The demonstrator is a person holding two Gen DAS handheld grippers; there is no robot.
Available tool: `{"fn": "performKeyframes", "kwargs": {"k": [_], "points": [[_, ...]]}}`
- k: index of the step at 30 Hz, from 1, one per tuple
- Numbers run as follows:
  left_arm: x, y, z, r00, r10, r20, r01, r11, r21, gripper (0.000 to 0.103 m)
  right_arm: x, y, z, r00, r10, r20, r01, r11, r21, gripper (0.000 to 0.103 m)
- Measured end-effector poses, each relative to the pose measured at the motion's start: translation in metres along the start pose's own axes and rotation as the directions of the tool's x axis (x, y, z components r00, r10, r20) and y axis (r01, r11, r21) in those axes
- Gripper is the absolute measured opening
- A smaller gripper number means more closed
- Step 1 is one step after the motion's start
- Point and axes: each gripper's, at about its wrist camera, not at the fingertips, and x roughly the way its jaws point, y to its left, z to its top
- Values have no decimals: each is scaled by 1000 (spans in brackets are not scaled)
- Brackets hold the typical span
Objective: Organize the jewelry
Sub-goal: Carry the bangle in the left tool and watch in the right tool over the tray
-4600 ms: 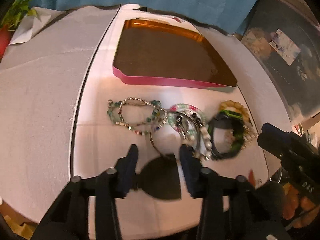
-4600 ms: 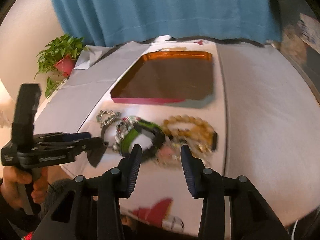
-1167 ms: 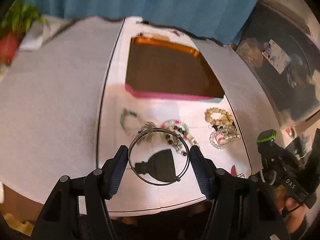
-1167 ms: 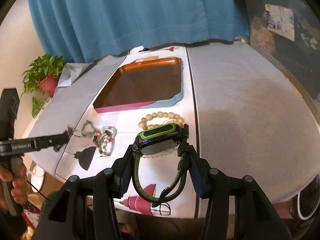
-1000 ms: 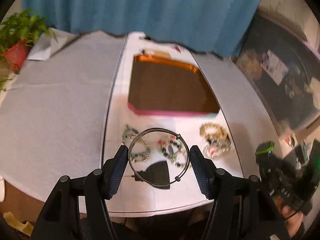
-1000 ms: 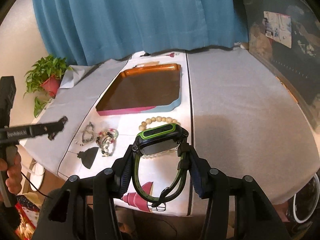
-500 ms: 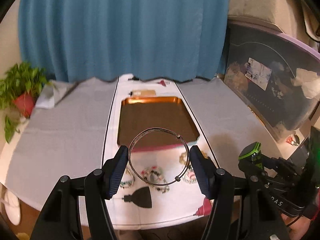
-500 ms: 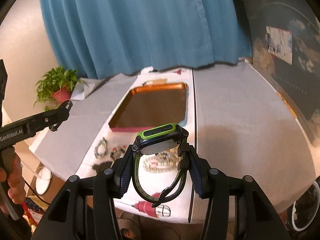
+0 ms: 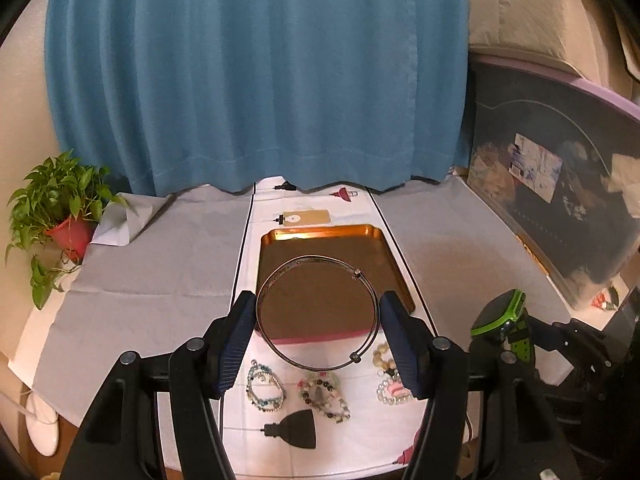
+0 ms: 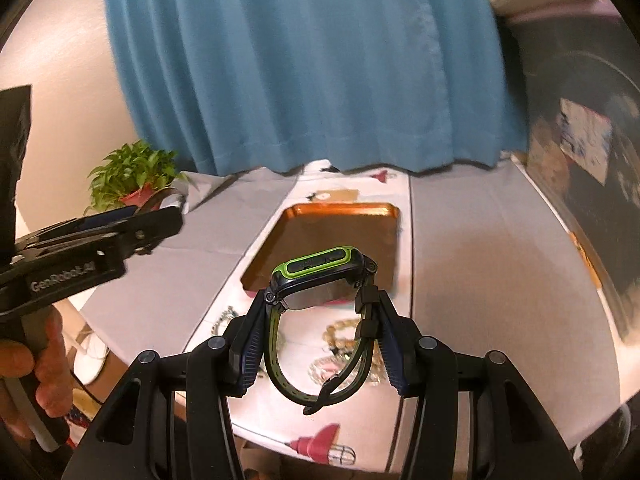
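My left gripper (image 9: 318, 314) is shut on a thin silver bangle (image 9: 280, 276), held high above the table. My right gripper (image 10: 320, 316) is shut on a black and green watch (image 10: 320, 266), also held in the air; it shows at the right of the left wrist view (image 9: 500, 316). An empty copper tray with a pink front edge (image 9: 332, 234) lies on the white cloth ahead, also in the right wrist view (image 10: 340, 210). Several beaded bracelets (image 9: 266, 386) lie on the cloth in front of the tray, below the grippers.
A blue curtain (image 9: 256, 80) hangs behind the table. A potted plant (image 9: 60, 216) stands at the far left. A dark storage box (image 9: 560, 200) stands along the right edge. A black cone shape (image 9: 296, 424) is printed on the cloth near the front edge.
Both grippers have risen well above the table and tilted up toward the curtain, each still holding its item. The bracelets and tray now look smaller and lower.
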Motion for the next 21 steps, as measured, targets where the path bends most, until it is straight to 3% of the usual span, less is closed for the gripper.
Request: {"fn": "performKeyframes", "kwargs": {"k": [12, 21], "points": [[42, 23, 22, 1000, -21, 5, 21, 999, -30, 59, 35, 19, 51, 999, -5, 35, 8, 998, -69, 51], [101, 34, 18, 998, -42, -42, 41, 998, -45, 59, 101, -2, 58, 1000, 4, -26, -6, 998, -65, 51]]}}
